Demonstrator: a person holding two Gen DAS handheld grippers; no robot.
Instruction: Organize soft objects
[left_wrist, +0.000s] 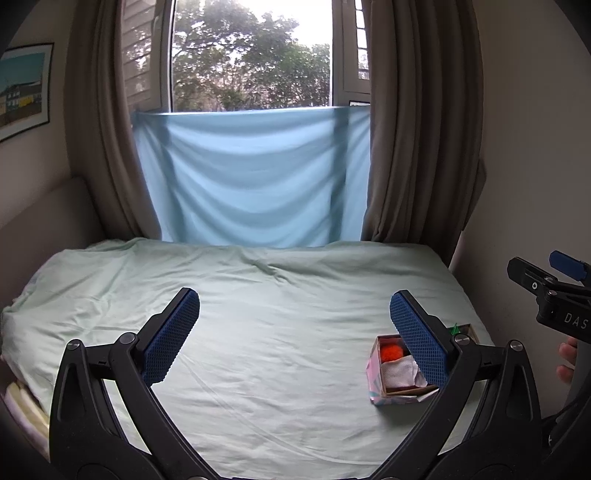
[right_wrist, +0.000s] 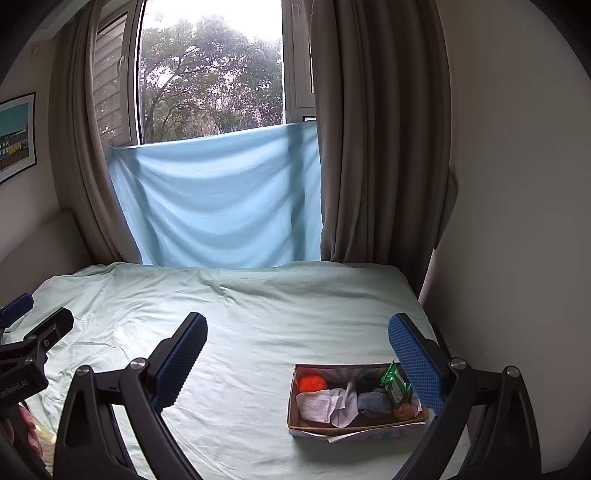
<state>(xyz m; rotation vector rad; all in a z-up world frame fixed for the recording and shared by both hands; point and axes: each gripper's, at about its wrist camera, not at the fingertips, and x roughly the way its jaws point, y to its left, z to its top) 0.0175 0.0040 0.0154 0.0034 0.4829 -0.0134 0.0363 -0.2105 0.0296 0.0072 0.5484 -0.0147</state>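
While both of your grippers hang wide apart and hold nothing, the soft things already sit in the box (right_wrist: 360, 430) at the near right of the bed (right_wrist: 240, 325): an orange pom (right_wrist: 312, 384), a white mesh cloth (right_wrist: 314, 404), a pale rag (right_wrist: 345, 402), a grey-blue pad (right_wrist: 375, 402), a brown puff (right_wrist: 404, 410) and a green packet (right_wrist: 395, 384). Nothing loose shows on the sheet, so the sorting looks close to done.

Your left gripper (left_wrist: 295, 332) hangs over the middle of the bed; your right gripper (right_wrist: 297, 347) is above the sheet, its right finger (right_wrist: 415, 363) crossing in front of the box's right end.

Mind these risks:
- The box looks like light card on a soft sheet. Press one edge with a finger and it may tip or slide, spilling the lot.
- The packet stands tilted against the far right corner, partly above the rim. Brush it and it may fall out.
- The rag drapes across the other pieces. Pinch it and you may drag its neighbours up too.
- The two rigs are near each other and could knock if you swing across.

Writing: the right gripper's body reads "DAS", cut off by the frame edge; the left gripper's body shows "...Robot.AI", its start hidden. The packet's print is too small to read.
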